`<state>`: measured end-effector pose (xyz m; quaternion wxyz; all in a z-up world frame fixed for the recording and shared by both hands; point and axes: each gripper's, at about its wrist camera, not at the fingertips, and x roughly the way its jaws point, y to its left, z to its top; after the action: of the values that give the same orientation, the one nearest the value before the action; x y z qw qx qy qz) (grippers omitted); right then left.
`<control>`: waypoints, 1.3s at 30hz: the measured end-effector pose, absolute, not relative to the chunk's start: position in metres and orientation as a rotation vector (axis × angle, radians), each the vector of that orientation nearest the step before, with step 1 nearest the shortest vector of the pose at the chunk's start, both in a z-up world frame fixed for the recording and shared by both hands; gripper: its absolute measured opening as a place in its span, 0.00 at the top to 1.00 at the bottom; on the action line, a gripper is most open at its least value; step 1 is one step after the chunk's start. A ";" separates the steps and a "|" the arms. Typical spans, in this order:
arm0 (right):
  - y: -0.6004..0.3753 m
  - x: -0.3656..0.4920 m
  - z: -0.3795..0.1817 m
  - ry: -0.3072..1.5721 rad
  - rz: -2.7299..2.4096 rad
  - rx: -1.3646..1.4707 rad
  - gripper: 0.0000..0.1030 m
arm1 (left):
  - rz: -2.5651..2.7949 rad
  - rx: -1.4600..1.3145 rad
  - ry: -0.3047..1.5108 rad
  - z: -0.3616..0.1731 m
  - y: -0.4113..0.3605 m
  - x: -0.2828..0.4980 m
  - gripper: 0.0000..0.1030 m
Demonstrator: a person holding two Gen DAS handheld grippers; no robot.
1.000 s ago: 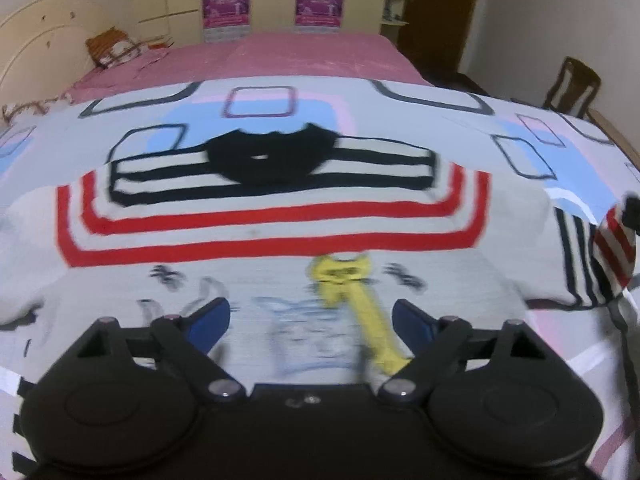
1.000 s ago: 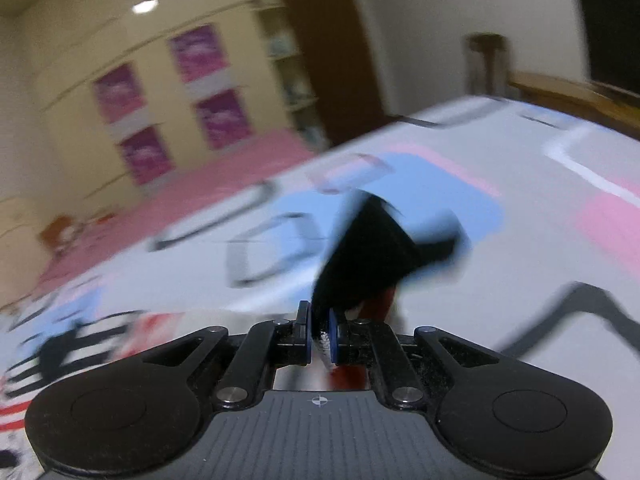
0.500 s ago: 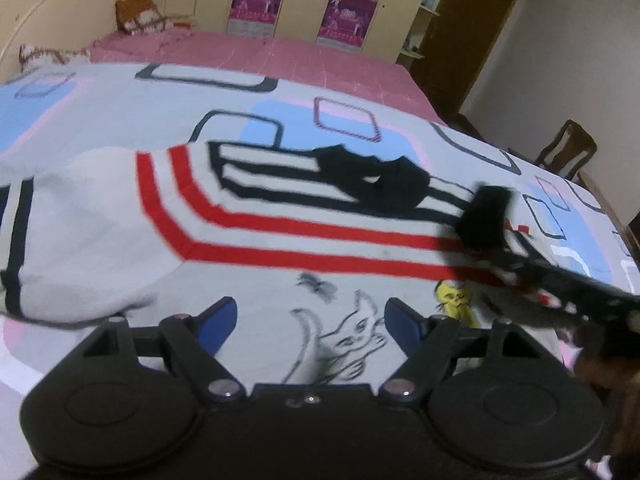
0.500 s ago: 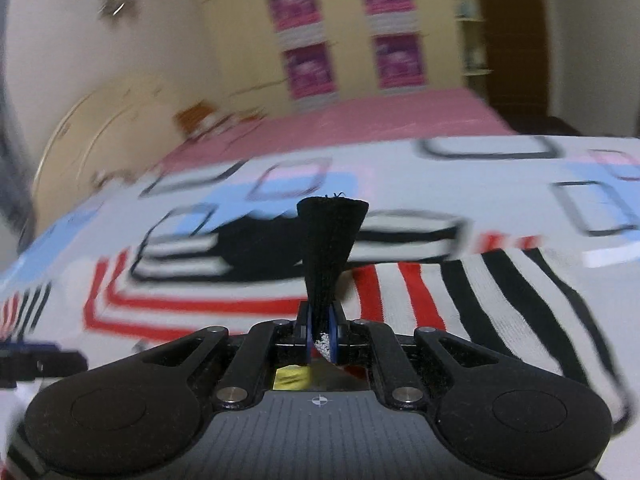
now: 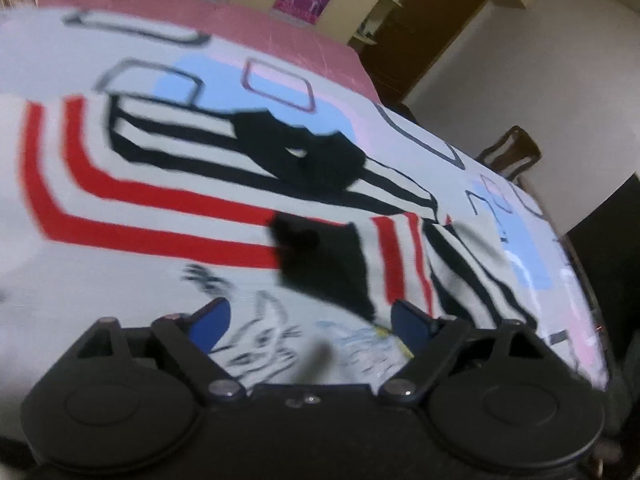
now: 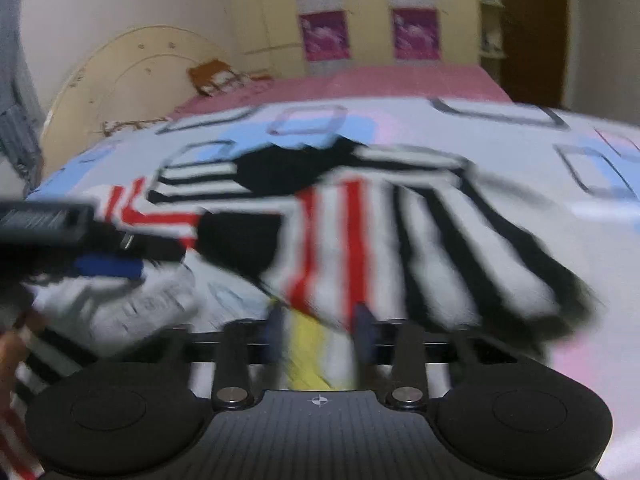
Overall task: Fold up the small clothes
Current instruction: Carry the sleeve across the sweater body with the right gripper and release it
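A small white sweater [image 5: 132, 264] with red and black stripes, a black collar [image 5: 304, 152] and cartoon cat prints lies flat on the bed. Its right sleeve [image 5: 404, 256], with a black cuff [image 5: 320, 256], lies folded across the chest. My left gripper [image 5: 310, 320] is open, low over the cat print. My right gripper [image 6: 320, 332] is open just over the folded sleeve [image 6: 360, 232], its jaws apart and empty. The left gripper also shows at the left edge of the right wrist view [image 6: 108, 268].
The sweater lies on a white bedspread [image 6: 580, 216] with blue, pink and grey squares. A pink sheet [image 6: 360, 84] and a cream headboard [image 6: 132, 76] lie beyond. A wooden chair [image 5: 512, 152] stands past the bed's right edge.
My right gripper carried the sleeve by its black cuff across the chest, then opened and let it go. My left gripper stayed open and shifted over the sweater front.
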<state>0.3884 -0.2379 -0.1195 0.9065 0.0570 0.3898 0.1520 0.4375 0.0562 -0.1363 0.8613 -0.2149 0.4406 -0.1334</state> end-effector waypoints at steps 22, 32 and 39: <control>-0.326 0.397 -0.142 0.800 0.038 0.180 0.84 | -0.106 -0.278 0.845 -0.144 0.083 0.437 0.91; -0.342 0.370 -0.100 0.686 0.149 0.157 0.83 | -0.087 -0.222 0.737 -0.114 0.089 0.415 0.64; -0.279 0.467 -0.106 0.745 0.219 0.160 0.84 | -0.278 -0.057 0.713 -0.119 -0.019 0.469 0.33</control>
<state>0.4667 -0.2791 -0.1062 0.9225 0.0778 0.3627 0.1068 0.4694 -0.0195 -0.1193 0.9273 -0.0279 0.3479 -0.1356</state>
